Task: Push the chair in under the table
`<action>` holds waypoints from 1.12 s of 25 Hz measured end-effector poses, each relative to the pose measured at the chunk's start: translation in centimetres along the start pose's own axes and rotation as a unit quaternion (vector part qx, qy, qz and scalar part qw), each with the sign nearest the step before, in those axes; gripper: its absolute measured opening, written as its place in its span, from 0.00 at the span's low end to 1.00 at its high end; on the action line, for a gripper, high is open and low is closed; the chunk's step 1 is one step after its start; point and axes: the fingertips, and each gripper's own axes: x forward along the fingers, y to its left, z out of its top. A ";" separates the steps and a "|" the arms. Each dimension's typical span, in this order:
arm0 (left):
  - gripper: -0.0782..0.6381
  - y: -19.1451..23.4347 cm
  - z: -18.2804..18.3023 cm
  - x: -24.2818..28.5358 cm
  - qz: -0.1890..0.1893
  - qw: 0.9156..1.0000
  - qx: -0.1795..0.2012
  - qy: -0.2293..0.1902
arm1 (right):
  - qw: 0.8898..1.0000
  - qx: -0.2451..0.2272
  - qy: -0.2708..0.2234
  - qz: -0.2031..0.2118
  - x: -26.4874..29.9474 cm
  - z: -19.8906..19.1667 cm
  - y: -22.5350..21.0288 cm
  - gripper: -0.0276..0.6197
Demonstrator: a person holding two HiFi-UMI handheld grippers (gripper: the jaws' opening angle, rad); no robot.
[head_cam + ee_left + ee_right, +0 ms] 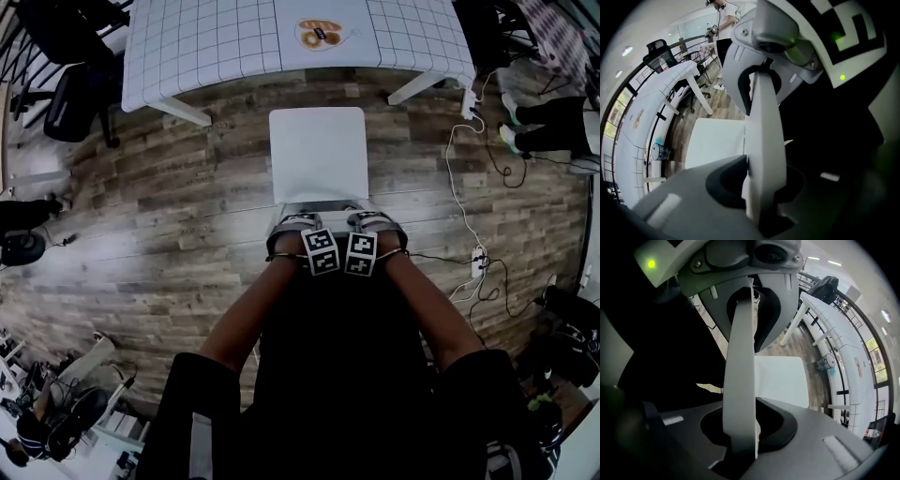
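Observation:
A white chair (319, 155) stands on the wood floor with its seat facing the white grid-patterned table (216, 42), and only the seat's far edge reaches the table's rim. Both grippers sit side by side on the top of the backrest, pointing down. My left gripper (298, 230) is shut on the backrest's top edge (761, 140). The seat (715, 140) shows beyond the left jaws. My right gripper (373, 227) is shut on the same backrest (739, 376). The seat (782, 379) and the table (843, 341) lie ahead of the right jaws.
A black office chair (70, 94) stands at the table's left end. Cables and a power strip (478, 258) run along the floor at the right, near a person's feet (525, 122). A clear cup (826, 361) sits beneath the table. Printed food pictures (321, 35) mark the tabletop.

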 end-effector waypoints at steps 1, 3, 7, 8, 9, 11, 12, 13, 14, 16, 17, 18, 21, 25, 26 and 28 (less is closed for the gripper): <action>0.24 0.3 -0.2 -0.1 -0.001 1.000 0.000 0.000 | 1.000 0.003 0.000 0.001 0.0 0.2 -0.3 0.16; 0.23 1.1 -0.4 -0.2 -0.006 1.000 0.000 0.003 | 1.000 0.008 0.002 0.001 -0.1 0.4 -1.1 0.16; 0.24 2.6 -0.8 -0.5 -0.013 1.000 -0.001 0.004 | 1.000 0.018 0.008 0.006 -0.1 0.8 -2.5 0.16; 0.24 2.9 -1.0 -0.6 -0.014 1.000 -0.001 0.004 | 1.000 0.021 0.008 0.008 -0.1 1.1 -2.7 0.16; 0.24 3.2 -1.1 -0.7 -0.015 1.000 -0.002 0.003 | 1.000 0.024 0.008 0.009 -0.1 1.2 -3.0 0.16; 0.24 4.3 -1.2 -0.9 -0.015 1.000 -0.006 0.001 | 1.000 0.027 0.010 0.009 -0.2 1.4 -4.0 0.16; 0.24 4.8 -1.3 -0.9 -0.014 1.000 -0.006 0.001 | 0.999 0.029 0.011 0.009 -0.1 1.4 -4.6 0.16; 0.24 5.3 -1.3 -0.9 -0.014 1.000 -0.005 0.001 | 0.999 0.032 0.013 0.009 0.0 1.4 -5.1 0.16; 0.24 5.7 -1.4 -0.9 -0.014 1.000 -0.004 0.001 | 0.999 0.036 0.015 0.011 0.1 1.4 -5.5 0.16; 0.24 6.2 -1.5 -0.8 -0.018 1.000 0.000 0.001 | 0.999 0.041 0.018 0.015 0.2 1.5 -5.9 0.16; 0.24 6.5 -1.5 -0.9 -0.019 1.000 0.002 0.000 | 0.999 0.040 0.019 0.016 0.2 1.5 -6.2 0.16; 0.24 6.8 -1.5 -1.0 -0.020 1.000 0.002 0.000 | 0.999 0.038 0.018 0.016 0.1 1.6 -6.5 0.16; 0.24 8.0 -1.4 -1.1 -0.019 1.000 -0.003 -0.002 | 0.999 0.030 0.018 0.013 0.1 1.6 -7.8 0.16; 0.24 9.5 -0.3 -0.6 -0.009 1.000 -0.007 -0.003 | 0.999 0.032 0.032 0.020 0.6 0.2 -9.7 0.17; 0.24 10.0 -0.1 -0.6 -0.009 1.000 -0.010 -0.003 | 0.999 0.028 0.031 0.022 0.5 0.0 -10.2 0.17; 0.24 10.9 0.1 -0.8 -0.010 1.000 -0.014 -0.003 | 0.999 0.022 0.024 0.023 0.4 -0.1 -11.1 0.17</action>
